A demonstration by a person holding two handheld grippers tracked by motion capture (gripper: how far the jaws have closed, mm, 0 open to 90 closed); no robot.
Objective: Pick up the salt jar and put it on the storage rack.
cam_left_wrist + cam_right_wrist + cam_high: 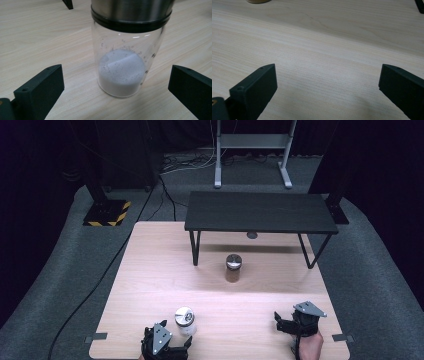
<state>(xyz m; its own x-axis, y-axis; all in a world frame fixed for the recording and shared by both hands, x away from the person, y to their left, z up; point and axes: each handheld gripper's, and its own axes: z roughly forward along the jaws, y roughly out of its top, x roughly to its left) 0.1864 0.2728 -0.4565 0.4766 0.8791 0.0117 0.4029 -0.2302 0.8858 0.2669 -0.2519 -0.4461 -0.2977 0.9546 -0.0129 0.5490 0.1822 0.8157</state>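
A clear glass shaker with white powder (185,321) (122,72) and a steel cap stands upright near the table's front left. My left gripper (167,345) (116,92) is open just behind it, its jaws set wide to either side of the shaker without touching it. A second shaker with brown powder (233,267) (258,1) stands mid-table, in front of the shelf. My right gripper (292,325) (328,92) hovers open over bare wood at the front right, nothing between its jaws.
A low black shelf on thin legs (260,212) spans the far part of the light wooden table (150,285). A small grey disc (252,235) lies under it. Grey carpet, cables and a metal stand (252,142) lie beyond the table.
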